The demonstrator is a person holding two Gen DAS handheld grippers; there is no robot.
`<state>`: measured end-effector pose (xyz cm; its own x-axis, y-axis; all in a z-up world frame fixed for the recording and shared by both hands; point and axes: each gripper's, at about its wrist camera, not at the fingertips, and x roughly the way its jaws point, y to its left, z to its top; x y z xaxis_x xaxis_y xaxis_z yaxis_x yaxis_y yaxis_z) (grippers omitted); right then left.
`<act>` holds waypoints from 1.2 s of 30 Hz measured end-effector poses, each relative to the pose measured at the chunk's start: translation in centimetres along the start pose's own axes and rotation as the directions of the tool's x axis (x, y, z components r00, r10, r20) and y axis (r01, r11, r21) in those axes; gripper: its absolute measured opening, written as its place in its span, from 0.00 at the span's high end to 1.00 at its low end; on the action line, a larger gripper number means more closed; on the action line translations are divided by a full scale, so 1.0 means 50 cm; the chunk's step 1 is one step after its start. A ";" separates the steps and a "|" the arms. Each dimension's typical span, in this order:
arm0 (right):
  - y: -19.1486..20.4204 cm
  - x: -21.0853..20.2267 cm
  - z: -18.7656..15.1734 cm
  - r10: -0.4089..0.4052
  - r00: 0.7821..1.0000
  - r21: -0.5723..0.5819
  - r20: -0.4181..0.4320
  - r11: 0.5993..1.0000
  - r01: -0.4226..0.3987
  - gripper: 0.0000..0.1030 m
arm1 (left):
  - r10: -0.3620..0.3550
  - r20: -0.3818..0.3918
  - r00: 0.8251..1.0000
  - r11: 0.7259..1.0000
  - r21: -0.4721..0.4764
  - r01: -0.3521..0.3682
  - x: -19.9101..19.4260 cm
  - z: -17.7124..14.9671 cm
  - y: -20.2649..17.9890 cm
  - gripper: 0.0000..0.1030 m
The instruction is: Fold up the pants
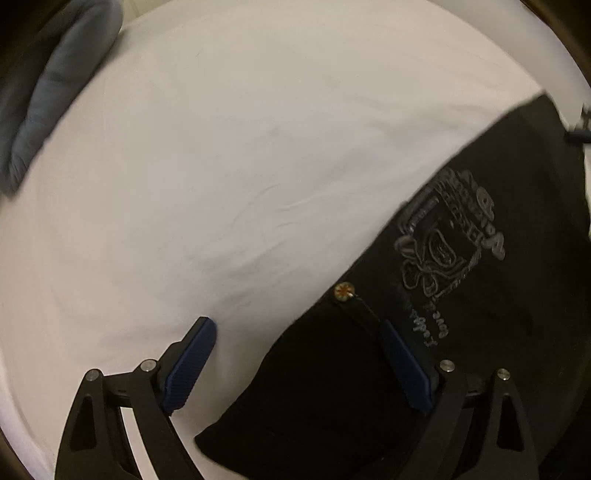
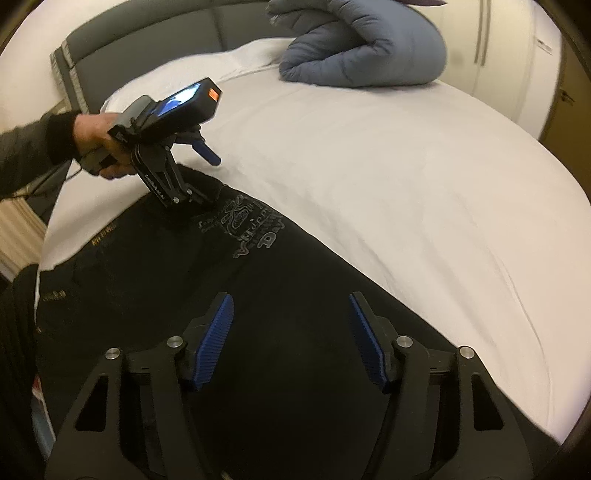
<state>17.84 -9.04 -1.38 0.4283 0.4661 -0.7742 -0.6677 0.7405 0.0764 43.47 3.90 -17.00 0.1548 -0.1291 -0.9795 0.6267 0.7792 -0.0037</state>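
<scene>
Black pants with a grey printed design and a gold button lie flat on the white bed sheet. My left gripper is open, straddling the pants' edge near the button, one finger over the sheet, one over the fabric. In the right wrist view the pants stretch from left to the near edge. My right gripper is open just above the dark fabric. The left gripper shows there at the pants' far corner.
A rolled blue-grey duvet lies at the far side of the bed; it also shows in the left wrist view. A grey headboard stands at the back left. White wardrobe doors stand at the right.
</scene>
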 end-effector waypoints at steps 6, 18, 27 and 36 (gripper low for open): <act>-0.017 0.081 0.038 -0.005 0.996 -0.067 -0.086 0.998 0.000 0.57 | 0.001 0.032 0.999 1.000 -0.024 0.000 -0.020 -0.011 -0.018 0.88; -0.007 0.135 0.114 -0.024 0.989 -0.169 -0.149 0.986 -0.001 0.57 | 0.181 0.323 0.929 0.976 0.056 -0.209 -0.186 -0.169 -0.150 0.95; 0.035 0.205 0.166 -0.017 0.975 -0.244 -0.224 0.969 -0.039 0.69 | 0.188 0.377 0.907 0.973 0.056 -0.225 -0.204 -0.176 -0.155 0.95; 0.067 0.212 0.168 -0.021 0.972 -0.185 -0.235 0.982 -0.023 0.98 | 0.175 0.393 0.903 0.978 0.039 -0.206 -0.207 -0.178 -0.138 0.95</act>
<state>25.27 2.46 -4.05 0.2871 0.3233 -0.9017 -0.7788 0.6269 -0.0232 30.76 5.30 -8.63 0.5494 -0.2212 -0.8058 0.6107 0.7645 0.2065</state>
